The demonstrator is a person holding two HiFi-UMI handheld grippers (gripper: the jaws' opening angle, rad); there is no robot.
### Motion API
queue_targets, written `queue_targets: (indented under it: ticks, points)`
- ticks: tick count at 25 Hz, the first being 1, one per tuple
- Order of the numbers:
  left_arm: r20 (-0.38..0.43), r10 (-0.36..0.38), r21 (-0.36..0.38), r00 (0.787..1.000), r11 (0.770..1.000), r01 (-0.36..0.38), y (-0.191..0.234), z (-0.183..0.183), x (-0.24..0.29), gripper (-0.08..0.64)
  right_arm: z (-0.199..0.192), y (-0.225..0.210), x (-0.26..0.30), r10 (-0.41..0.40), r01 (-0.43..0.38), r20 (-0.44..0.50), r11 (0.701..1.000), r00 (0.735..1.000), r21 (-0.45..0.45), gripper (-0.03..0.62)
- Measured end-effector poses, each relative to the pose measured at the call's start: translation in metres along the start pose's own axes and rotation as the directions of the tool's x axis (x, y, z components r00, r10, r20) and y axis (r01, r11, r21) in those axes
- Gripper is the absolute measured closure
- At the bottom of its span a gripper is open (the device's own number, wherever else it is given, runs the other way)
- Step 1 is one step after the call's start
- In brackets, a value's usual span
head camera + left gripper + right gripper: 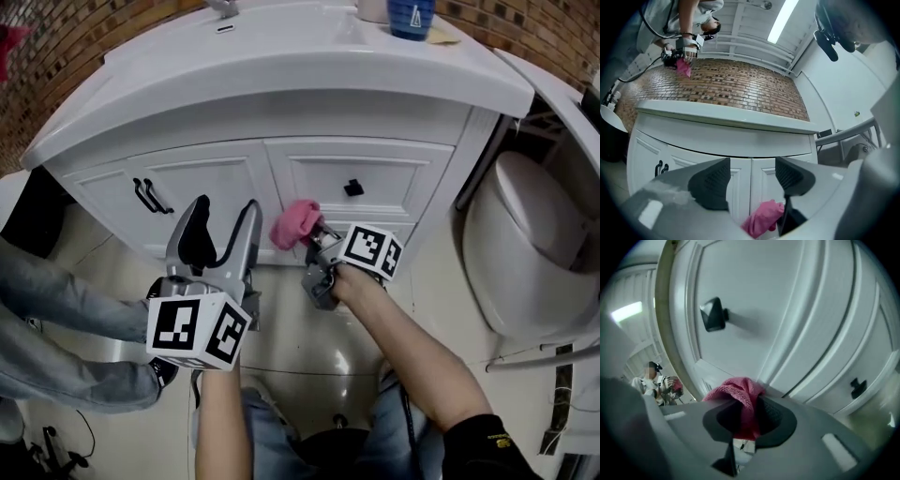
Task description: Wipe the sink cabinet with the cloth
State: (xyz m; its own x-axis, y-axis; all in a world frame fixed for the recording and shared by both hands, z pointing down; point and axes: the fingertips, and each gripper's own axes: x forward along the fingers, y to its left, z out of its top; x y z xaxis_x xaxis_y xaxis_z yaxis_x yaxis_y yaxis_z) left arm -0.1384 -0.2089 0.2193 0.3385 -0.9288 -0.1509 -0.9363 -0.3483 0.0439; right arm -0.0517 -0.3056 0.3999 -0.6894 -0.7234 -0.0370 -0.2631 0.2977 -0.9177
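A white sink cabinet with doors, drawers and black handles stands under a white basin top. My right gripper is shut on a pink cloth, which is pressed against the cabinet front just below the drawer with the black knob. The right gripper view shows the pink cloth bunched between the jaws against the white panel. My left gripper hangs open and empty in front of the left door. The left gripper view has the pink cloth low between its pads.
A white toilet stands close on the right. A blue bottle sits on the basin top. A brick wall runs behind the basin. A person's jeans-clad legs are at the left on the tiled floor.
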Motion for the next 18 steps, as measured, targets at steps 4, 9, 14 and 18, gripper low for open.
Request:
queue_targets:
  ticks: [4,9,14,18]
  points:
    - [-0.002,-0.025,-0.02,1.0,0.999,0.025,-0.008,-0.004,0.009,0.261,0.065,-0.002,-0.058,-0.084,0.082,0.152,0.996,0.985,0.015,0.541]
    - [0.007,-0.058,-0.039,0.998,0.998,0.058,-0.021,-0.005,0.016,0.261,0.131,-0.048,-0.166,-0.356,0.313,0.357,0.934,0.864,0.174,0.538]
    - [0.033,-0.051,-0.061,0.998,0.997,0.053,-0.022,0.001,0.012,0.261,0.165,-0.047,-0.211,-0.444,0.478,0.534,0.874,0.719,0.083,0.538]
    - [0.023,-0.051,-0.046,0.998,0.998,0.052,-0.018,0.0,0.009,0.261,0.126,-0.039,-0.169,-0.378,0.38,0.413,0.922,0.829,0.081,0.539]
